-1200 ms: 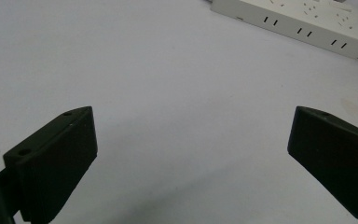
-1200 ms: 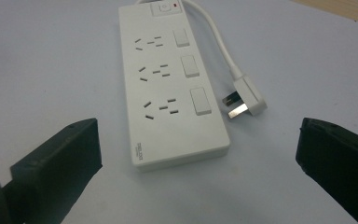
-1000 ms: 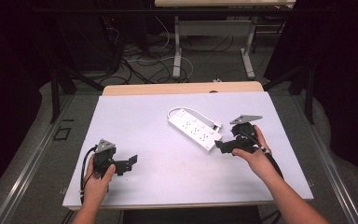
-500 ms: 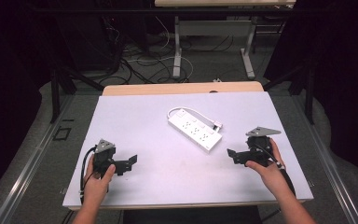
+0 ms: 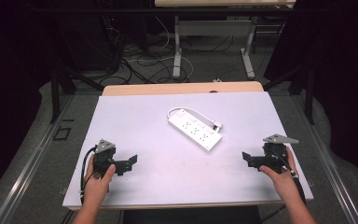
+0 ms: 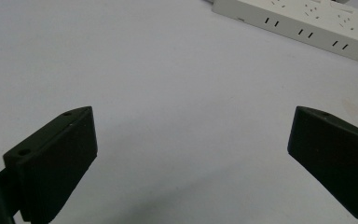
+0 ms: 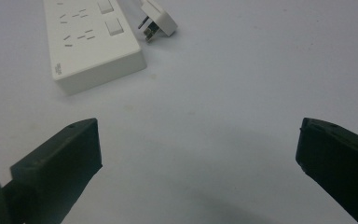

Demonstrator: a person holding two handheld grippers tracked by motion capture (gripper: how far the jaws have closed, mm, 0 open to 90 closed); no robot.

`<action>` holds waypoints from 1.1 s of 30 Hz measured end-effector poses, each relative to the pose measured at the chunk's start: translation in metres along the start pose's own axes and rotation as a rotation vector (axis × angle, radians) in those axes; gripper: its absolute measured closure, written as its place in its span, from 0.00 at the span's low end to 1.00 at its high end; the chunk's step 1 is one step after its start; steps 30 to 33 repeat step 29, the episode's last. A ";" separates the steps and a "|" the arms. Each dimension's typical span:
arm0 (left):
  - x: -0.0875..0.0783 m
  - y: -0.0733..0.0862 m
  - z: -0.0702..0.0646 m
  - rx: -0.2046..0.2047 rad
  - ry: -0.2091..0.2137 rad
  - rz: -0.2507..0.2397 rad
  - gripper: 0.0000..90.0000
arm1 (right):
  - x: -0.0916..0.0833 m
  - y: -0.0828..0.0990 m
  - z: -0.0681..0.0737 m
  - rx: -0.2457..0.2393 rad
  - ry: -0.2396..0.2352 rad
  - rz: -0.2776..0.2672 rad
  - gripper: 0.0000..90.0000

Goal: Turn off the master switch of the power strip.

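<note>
right gripper (image 5: 248, 159) withdrawn from power strip (image 5: 195, 129) | both jaws wide, seemingly empty

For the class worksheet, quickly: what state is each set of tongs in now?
Left tongs: open, holding nothing.
Right tongs: open, holding nothing.

One white power strip (image 5: 195, 130) lies on the table (image 5: 135, 116); one white plug (image 5: 217, 125) rests just beside the power strip, on its far right side, joined to it by one white cord (image 5: 193, 111); two black grippers count in all, the left gripper (image 5: 129, 163) near-left of the power strip and the right gripper (image 5: 247, 158) near-right of it, each held by one hand; one table carries everything.
</note>
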State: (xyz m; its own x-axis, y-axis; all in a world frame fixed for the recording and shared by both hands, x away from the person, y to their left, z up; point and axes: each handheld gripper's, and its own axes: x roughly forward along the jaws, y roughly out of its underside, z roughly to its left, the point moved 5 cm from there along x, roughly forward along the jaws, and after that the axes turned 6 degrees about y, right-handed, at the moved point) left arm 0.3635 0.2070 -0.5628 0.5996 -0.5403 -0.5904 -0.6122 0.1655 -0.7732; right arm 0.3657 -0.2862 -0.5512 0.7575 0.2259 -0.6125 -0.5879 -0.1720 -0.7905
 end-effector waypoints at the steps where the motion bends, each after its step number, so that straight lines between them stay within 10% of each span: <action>1: 0.000 0.000 0.000 0.000 -0.001 -0.002 0.02 | 0.001 0.002 -0.001 0.005 -0.001 -0.002 0.00; 33: 0.001 0.000 0.001 0.010 -0.006 0.009 0.02 | 0.015 0.033 -0.015 0.047 0.024 -0.013 0.00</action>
